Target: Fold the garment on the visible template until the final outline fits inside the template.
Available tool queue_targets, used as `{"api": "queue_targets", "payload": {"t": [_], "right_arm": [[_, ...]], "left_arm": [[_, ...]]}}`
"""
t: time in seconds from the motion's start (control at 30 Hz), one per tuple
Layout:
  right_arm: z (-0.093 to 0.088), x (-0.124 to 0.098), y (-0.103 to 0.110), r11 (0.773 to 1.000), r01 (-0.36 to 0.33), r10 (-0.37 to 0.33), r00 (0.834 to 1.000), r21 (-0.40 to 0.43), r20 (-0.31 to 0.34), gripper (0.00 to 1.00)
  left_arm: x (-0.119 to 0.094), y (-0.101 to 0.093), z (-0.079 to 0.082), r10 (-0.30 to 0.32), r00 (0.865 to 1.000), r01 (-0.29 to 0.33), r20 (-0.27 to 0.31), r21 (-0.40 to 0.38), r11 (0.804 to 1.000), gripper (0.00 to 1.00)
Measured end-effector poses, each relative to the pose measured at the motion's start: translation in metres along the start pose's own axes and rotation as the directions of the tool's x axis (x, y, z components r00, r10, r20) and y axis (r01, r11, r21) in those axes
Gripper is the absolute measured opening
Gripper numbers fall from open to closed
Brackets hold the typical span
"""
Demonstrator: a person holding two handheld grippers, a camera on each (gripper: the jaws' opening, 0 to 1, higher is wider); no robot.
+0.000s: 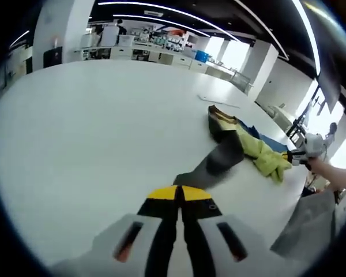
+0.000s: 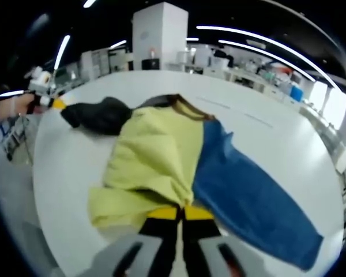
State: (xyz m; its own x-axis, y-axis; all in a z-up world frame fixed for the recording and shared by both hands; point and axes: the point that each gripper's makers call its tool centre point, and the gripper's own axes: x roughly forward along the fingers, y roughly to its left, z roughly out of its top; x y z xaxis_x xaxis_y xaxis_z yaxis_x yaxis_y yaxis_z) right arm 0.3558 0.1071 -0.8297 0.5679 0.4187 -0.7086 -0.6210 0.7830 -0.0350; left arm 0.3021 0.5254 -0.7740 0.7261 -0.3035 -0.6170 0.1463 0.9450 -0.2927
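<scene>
The white table (image 1: 92, 133) carries the whole workspace, and the garment (image 2: 179, 161) is spread across it between the two tools. No template outline can be made out on the table in either view.

The garment is a colour-block piece: a yellow panel (image 2: 155, 156), a blue panel (image 2: 248, 202) and a dark grey sleeve (image 2: 101, 115). Its long axis is stretched between the two tools, from the dark sleeve end to the yellow hem.

The left tool (image 1: 179, 195) is seen with its yellow-tipped jaws brought together on the end of the dark grey sleeve, which runs away from it toward the garment body. In the right gripper view the same tool (image 2: 56, 104) is seen at the far left, at the sleeve tip.

The right tool (image 2: 179, 212) is closed on the yellow hem at the near edge of the garment. In the left gripper view it (image 1: 297, 156) appears far right, at the yellow end, held by a hand (image 1: 334, 173).

The coming fold is judged to turn on the sleeve: it lies out beyond the body, so the left tool is the nearer one to carry it inward over the yellow panel.

The right gripper view gives the flat extent of the yellow and blue panels. The left gripper view shows the garment edge-on, with a brown collar edge (image 1: 219, 113) at its far side.
</scene>
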Motion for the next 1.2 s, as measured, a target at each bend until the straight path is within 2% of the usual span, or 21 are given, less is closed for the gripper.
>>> {"api": "queue_targets", "payload": {"t": [0.07, 0.1, 0.2, 0.23, 0.57, 0.63, 0.73, 0.87, 0.93, 1.1, 1.2], "right_arm": [[-0.001, 0.0, -0.001, 1.0, 0.003, -0.003, 1.0, 0.002, -0.003, 0.0], [-0.001, 0.0, -0.001, 1.0, 0.005, -0.005, 1.0, 0.002, -0.004, 0.0], [-0.003, 0.0, -0.002, 1.0, 0.008, -0.008, 1.0, 0.0, -0.012, 0.0], [-0.004, 0.0, -0.003, 1.0, 0.01, -0.01, 1.0, -0.002, -0.016, 0.0], [-0.009, 0.001, -0.007, 1.0, 0.024, -0.024, 0.999, 0.004, -0.033, 0.0], [-0.01, 0.001, -0.008, 1.0, 0.028, -0.027, 0.999, 0.004, -0.036, 0.0], [-0.011, 0.001, -0.009, 0.999, 0.033, -0.032, 0.999, 0.006, -0.041, 0.0], [-0.013, 0.001, -0.013, 0.999, 0.041, -0.04, 0.998, 0.006, -0.052, 0.0], [-0.013, 0.001, -0.014, 0.999, 0.044, -0.043, 0.998, 0.008, -0.055, 0.0], [-0.016, 0.003, -0.017, 0.999, 0.051, -0.05, 0.996, 0.011, -0.07, 0.0], [-0.017, 0.003, -0.019, 0.999, 0.052, -0.051, 0.996, 0.012, -0.073, 0.0]], "left_arm": [[0.001, -0.002, -0.002, 0.007, 1.0, -0.007, -0.008, 0.0, 1.0, 0.0], [0.0, -0.009, -0.004, 0.011, 1.0, -0.011, -0.015, 0.001, 1.0, 0.0], [0.003, -0.008, -0.002, 0.013, 1.0, -0.013, -0.015, -0.023, 1.0, 0.0], [0.005, 0.004, 0.002, 0.016, 1.0, -0.017, -0.017, -0.03, 0.999, 0.0], [0.017, 0.045, 0.014, 0.042, 0.996, -0.043, -0.073, -0.024, 0.999, 0.0], [0.021, 0.06, 0.018, 0.048, 0.994, -0.05, -0.093, -0.014, 0.999, 0.0], [0.016, 0.065, 0.013, 0.05, 0.993, -0.053, -0.103, -0.026, 0.998, 0.0], [0.027, 0.086, 0.019, 0.067, 0.988, -0.07, -0.136, -0.019, 0.997, 0.0], [0.023, 0.085, 0.017, 0.071, 0.987, -0.076, -0.143, -0.029, 0.997, 0.0], [0.041, 0.097, 0.017, 0.086, 0.98, -0.092, -0.177, -0.023, 0.996, 0.0], [0.039, 0.1, 0.015, 0.101, 0.975, -0.105, -0.2, -0.012, 0.994, 0.0]]}}
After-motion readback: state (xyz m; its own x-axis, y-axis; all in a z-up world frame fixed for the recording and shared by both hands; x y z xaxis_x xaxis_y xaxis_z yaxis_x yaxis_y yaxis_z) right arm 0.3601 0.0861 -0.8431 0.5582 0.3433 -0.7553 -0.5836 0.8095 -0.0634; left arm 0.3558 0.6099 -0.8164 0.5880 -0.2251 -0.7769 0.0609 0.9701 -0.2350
